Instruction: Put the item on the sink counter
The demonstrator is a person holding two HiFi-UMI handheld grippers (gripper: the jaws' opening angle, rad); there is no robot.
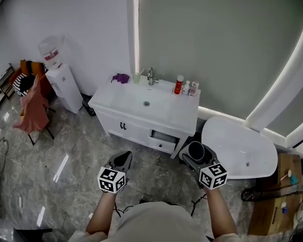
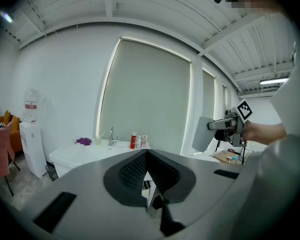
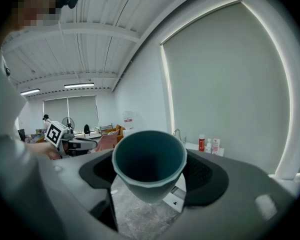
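Nearest, right gripper (image 1: 196, 155) spread wide and clamped on load; left gripper (image 1: 122, 159) pinched shut, empty. Well ahead, sink counter (image 1: 178, 117), not yet reached. Cup (image 3: 149, 165) upright between right jaws. Pickup done; approach and set-down left.

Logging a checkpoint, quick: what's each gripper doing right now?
Left gripper: closed, empty.
Right gripper: closed on the cup.
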